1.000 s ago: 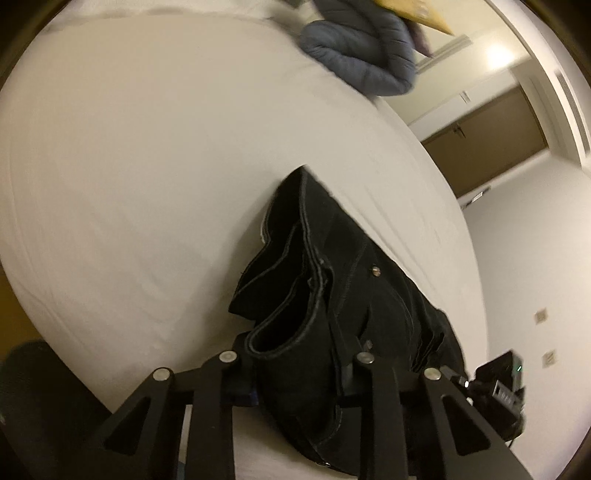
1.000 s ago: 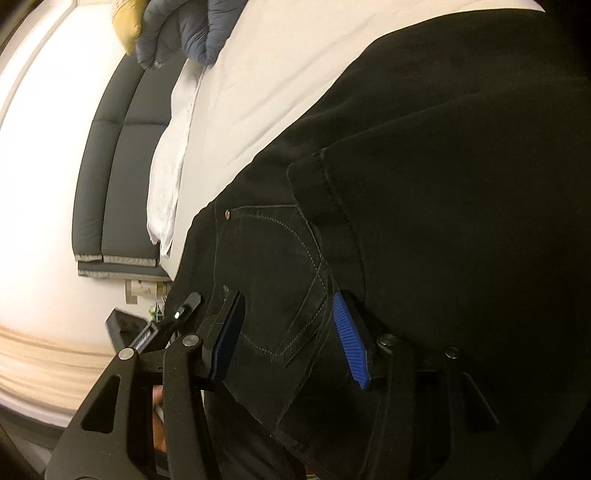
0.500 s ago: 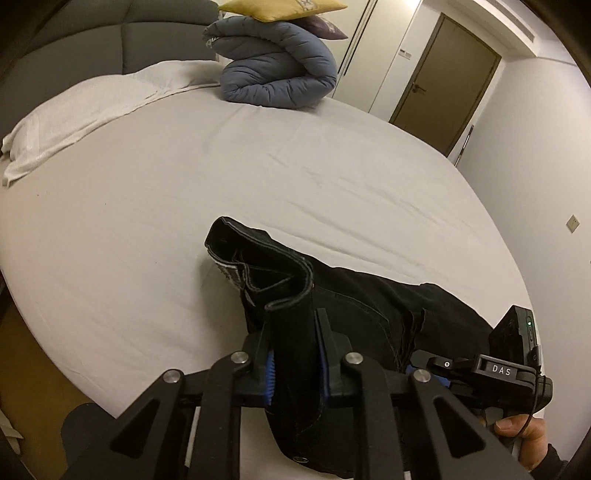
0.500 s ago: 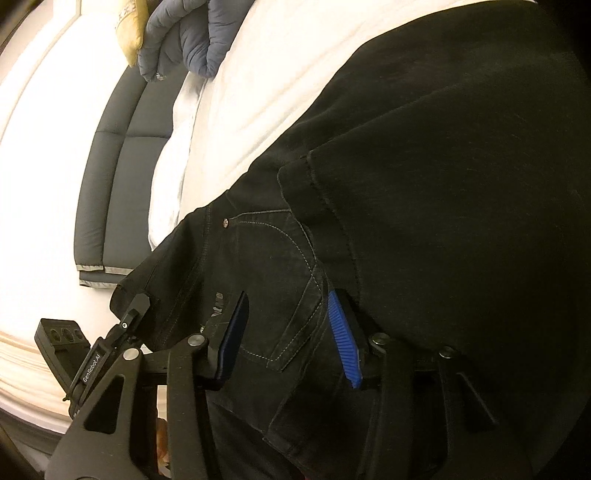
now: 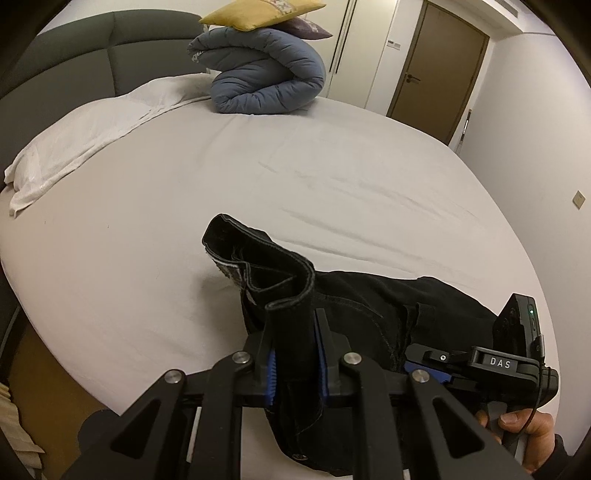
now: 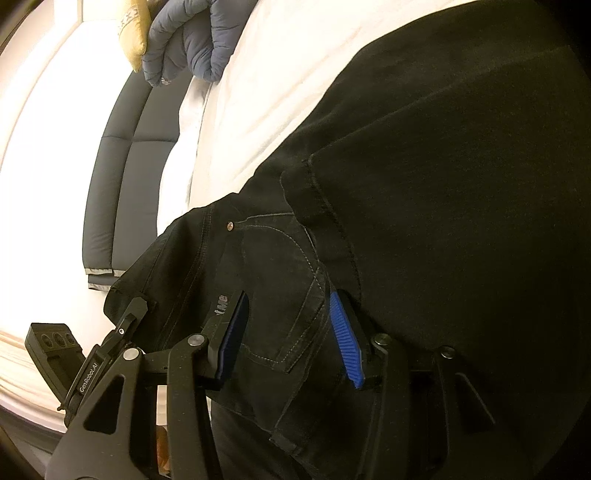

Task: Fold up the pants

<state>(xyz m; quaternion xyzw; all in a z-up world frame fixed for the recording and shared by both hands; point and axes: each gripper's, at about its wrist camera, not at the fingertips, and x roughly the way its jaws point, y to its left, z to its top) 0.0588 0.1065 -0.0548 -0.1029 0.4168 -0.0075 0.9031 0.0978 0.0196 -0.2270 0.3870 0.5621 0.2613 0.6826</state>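
Observation:
Black jeans [image 5: 373, 310] lie on the white bed [image 5: 184, 206] near its front edge. My left gripper [image 5: 294, 363] is shut on the jeans' waistband, which stands up in a fold above the blue pads. In the right wrist view the jeans [image 6: 443, 184] fill most of the frame, pocket and rivet showing. My right gripper [image 6: 290, 332] is open, its blue pads [image 6: 345, 339] on either side of the pocket area, with cloth between them but not pinched. The right gripper also shows in the left wrist view [image 5: 491, 362], held by a hand.
A rolled blue duvet [image 5: 266, 74] with a yellow cushion [image 5: 258, 14] on top sits at the bed's far side. A white crumpled sheet [image 5: 88, 129] lies by the grey headboard [image 5: 92, 62]. A brown door [image 5: 436, 66] is at back right.
My left gripper closed on the waistband and tilted up to face across the bed. My right gripper stayed open over the pocket area; the jeans shifted slightly under it.

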